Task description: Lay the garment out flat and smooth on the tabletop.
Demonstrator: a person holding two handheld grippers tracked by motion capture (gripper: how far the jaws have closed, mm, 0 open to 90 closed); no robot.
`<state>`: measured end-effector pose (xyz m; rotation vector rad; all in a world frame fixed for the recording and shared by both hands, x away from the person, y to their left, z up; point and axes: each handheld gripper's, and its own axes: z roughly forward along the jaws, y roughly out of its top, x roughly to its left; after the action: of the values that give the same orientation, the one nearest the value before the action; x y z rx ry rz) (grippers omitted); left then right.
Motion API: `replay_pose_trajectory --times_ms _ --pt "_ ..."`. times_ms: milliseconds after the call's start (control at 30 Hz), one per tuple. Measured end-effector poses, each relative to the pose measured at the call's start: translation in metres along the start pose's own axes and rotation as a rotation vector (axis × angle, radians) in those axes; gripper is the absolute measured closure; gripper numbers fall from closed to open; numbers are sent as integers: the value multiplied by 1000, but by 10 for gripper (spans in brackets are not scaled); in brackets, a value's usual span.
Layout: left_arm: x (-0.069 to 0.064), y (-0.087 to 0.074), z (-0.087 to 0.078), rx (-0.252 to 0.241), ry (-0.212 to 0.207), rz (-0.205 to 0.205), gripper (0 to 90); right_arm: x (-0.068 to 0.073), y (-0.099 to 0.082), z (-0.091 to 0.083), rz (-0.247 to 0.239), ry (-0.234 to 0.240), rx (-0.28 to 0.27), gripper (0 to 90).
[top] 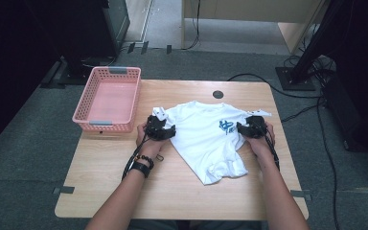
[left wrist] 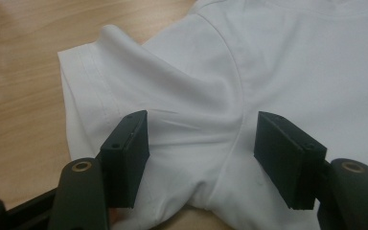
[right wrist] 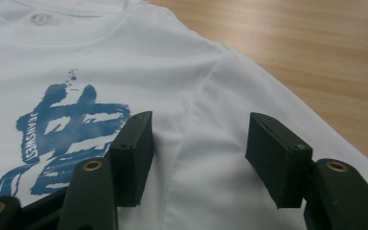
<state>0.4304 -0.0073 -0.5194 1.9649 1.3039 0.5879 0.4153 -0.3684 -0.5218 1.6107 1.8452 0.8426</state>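
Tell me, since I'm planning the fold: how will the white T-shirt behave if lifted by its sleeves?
The white T-shirt will probably sag and drape rather than hold its shape: it already lies in soft folds by the left gripper. It looks thin and light, so it should lift easily. Its bunched lower hem may drag across the table.

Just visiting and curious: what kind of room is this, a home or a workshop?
Probably a lab or recording studio, not a home. A lone wooden table stands on grey carpet, dark equipment stands with trailing cables surround it, and tape marks fix the table's place.
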Motion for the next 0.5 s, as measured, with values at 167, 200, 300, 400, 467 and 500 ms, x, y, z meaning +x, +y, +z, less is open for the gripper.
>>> replay_pose_trajectory --times_ms 167,200,300,400,467,500 --pt "1 11 13 7 -16 -2 315 -7 11 15 9 -87 -25 396" --pt "1 12 13 3 -23 -9 310 -7 12 16 -11 -107 -29 398" --pt "5 10 8 -10 -9 -13 293 -7 11 10 13 -95 -38 387" --pt "7 5 -4 -51 -24 -19 294 -6 6 -8 12 -60 -85 384" --pt "7 1 -13 -67 -35 -22 293 -2 3 -24 -28 -39 -83 386" --pt "7 0 -17 -68 -39 -20 294 0 0 -32 -42 -3 -80 388"
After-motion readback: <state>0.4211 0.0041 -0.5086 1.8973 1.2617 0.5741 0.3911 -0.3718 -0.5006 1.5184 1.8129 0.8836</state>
